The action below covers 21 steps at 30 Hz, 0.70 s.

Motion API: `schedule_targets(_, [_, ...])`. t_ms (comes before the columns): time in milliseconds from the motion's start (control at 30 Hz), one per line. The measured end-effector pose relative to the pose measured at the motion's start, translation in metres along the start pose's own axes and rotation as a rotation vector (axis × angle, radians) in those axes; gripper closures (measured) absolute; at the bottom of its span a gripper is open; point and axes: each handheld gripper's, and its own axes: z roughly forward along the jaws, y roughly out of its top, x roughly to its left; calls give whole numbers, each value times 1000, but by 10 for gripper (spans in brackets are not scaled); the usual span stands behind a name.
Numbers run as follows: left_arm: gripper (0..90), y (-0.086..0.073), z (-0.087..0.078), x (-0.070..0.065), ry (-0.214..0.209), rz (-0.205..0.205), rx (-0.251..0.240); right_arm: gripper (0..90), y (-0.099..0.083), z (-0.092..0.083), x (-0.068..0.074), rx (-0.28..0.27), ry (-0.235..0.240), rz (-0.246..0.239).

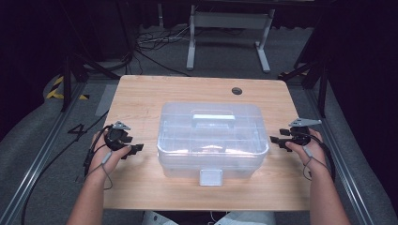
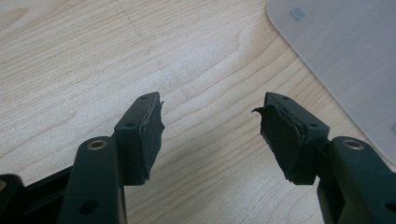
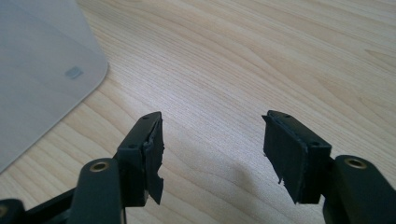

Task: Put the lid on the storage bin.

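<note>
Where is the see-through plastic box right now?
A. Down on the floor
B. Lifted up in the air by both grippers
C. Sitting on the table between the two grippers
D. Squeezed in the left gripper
C: the clear box rests on the wooden table, with the left gripper on one side and the right gripper on the other, both open and holding nothing.

Your left tool (image 1: 139, 148) sits in your left hand (image 1: 112, 149), jaws spread wide, nothing between them, pointing inward. Your right tool (image 1: 273, 140), gripped by your right hand (image 1: 307, 143), mirrors it: jaws apart, empty, pointing inward. Both forearms enter from below, angled slightly outward.
</note>
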Motion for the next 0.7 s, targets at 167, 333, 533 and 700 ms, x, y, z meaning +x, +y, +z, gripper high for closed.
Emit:
schedule_targets(167, [371,-2,5,-1,-17,3,38,375,-1,4,1,19,-7,-18])
schedule_targets(333, [362,-3,8,-3,-33,19,80,370,-1,8,4,39,-11,-37])
schedule_targets(533, [343,-3,12,-4,-49,29,112,362,-1,10,6,50,-11,-44])
schedule_targets(700, [333,-4,15,-6,-53,40,141,359,0,12,6,53,-14,-44])
